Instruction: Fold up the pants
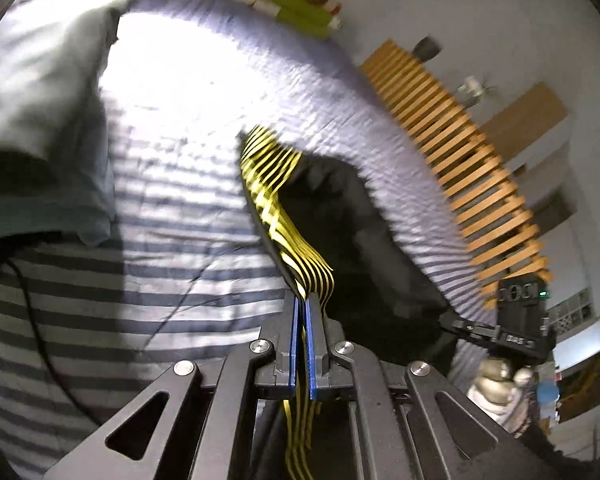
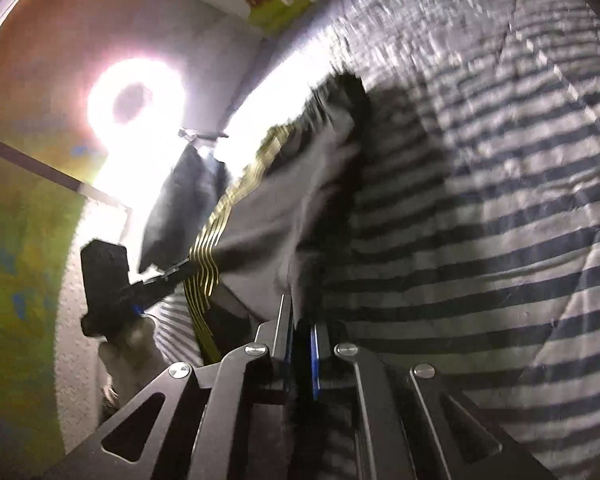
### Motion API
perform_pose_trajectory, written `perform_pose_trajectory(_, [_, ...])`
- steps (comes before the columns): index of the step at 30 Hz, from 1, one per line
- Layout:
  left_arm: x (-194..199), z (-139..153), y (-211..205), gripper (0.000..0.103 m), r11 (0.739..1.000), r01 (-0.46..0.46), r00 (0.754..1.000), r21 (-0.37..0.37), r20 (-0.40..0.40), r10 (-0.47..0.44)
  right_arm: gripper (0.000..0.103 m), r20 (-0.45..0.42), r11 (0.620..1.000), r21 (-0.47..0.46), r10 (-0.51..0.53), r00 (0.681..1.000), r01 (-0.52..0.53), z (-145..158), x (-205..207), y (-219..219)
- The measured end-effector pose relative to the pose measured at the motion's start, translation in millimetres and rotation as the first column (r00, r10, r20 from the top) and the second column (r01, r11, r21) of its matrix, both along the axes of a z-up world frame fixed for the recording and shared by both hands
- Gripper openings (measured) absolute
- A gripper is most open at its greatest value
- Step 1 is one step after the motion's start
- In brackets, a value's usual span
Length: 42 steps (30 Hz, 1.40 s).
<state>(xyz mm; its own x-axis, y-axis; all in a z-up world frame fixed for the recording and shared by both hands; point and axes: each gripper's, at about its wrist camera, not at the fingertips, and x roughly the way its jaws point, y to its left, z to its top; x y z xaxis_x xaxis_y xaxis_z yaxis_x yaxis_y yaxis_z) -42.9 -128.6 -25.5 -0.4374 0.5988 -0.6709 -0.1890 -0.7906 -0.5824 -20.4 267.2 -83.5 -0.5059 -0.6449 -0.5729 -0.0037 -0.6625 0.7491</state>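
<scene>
Black fabric pants (image 1: pixel 340 216) with yellow-striped side band, lifted over grey-and-white striped bedspread (image 1: pixel 160 240). Left gripper (image 1: pixel 303 304) clamped on striped band. Right gripper (image 2: pixel 302 320) pinching dark fabric edge. Pale pillow (image 1: pixel 40 80) beside.

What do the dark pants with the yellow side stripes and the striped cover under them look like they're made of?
The dark pants with yellow side stripes look like thin, matte synthetic knit, perhaps tracksuit fabric: they drape limply from the left gripper and right gripper. The yellow stripes have a slight sheen. The grey-and-navy striped bed cover looks like soft woven cotton, matte and finely crinkled, though blur leaves this uncertain.
</scene>
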Motion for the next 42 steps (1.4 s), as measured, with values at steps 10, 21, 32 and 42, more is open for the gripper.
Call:
perform_pose_trajectory(10, [104.0, 129.2, -1.3, 0.003, 0.995, 0.029, 0.971, 0.1, -0.24, -0.004, 0.006, -0.268, 0.999, -0.023, -0.052, 0.962, 0.048, 119.3, 74.7, 14.7])
perform_pose_trajectory(21, [240.6, 190.9, 2.6, 0.003, 0.995, 0.069, 0.949, 0.074, -0.314, -0.042, 0.005, -0.425, 0.999, 0.023, -0.014, 0.905, 0.026, 187.4, 201.9, -1.6])
perform_pose_trajectory(32, [145.7, 91.3, -8.1, 0.003, 0.996, -0.002, 0.999, 0.087, -0.038, 0.005, 0.005, -0.219, 0.998, 0.041, -0.027, 0.975, 0.037, 113.9, 136.6, -5.9])
perform_pose_trajectory(42, [-9.9, -21.0, -6.6, 0.003, 0.991, -0.09, 0.986, 0.097, 0.149, 0.075, 0.005, 0.007, 0.995, 0.039, -0.089, 0.996, 0.089, 7.9, -1.4, 23.8])
